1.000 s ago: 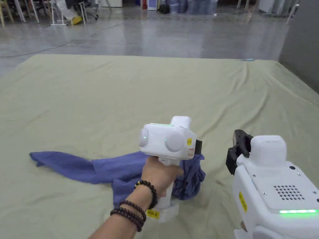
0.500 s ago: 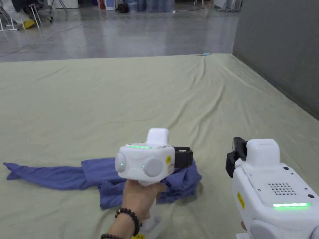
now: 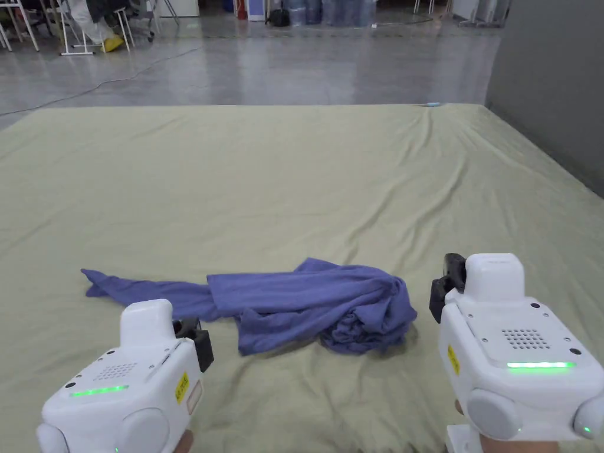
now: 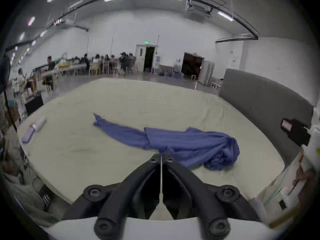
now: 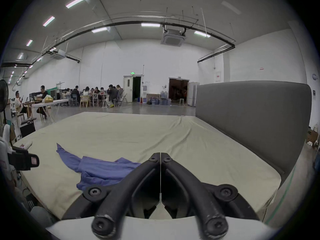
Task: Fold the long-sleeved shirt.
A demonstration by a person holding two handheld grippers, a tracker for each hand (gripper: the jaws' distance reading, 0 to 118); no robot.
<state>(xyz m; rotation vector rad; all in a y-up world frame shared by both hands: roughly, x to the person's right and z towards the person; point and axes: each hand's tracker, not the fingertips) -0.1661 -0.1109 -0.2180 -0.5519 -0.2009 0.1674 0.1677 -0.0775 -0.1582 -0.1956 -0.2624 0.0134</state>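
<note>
Big hall w/ grey polished floor (image 3: 330, 65), white walls, and a group of people at tables (image 5: 97, 94) far off in the right gripper view. Up front, a wide surface covered w/ a pale green sheet (image 3: 283, 177), lightly wrinkled, w/ a grey padded panel (image 5: 251, 115) standing along its right edge.

Blue long-sleeved shirt (image 3: 312, 301) lies bunched on the sheet, toward the near edge, roughly centred btwn the two grippers. It isn't folded: the body is crumpled into a lump at the right end, and one sleeve (image 3: 141, 289) trails out flat to the left.

Left gripper (image 4: 161, 157) sits low at the near left, clear of the shirt, pointing toward it; its jaws are closed together w/ nothing btwn them. In the head view its white body w/ a green light is at the bottom left (image 3: 191, 336).

Right gripper (image 5: 160, 155) sits at the near right, just beside the crumpled end but not touching; jaws also pressed together, empty. Its white housing and green light show bottom right in the head view (image 3: 445, 283).

A small white and purple item (image 4: 33, 130) lies at the sheet's far left edge, well apart from the shirt; too blurred to tell what it is.
</note>
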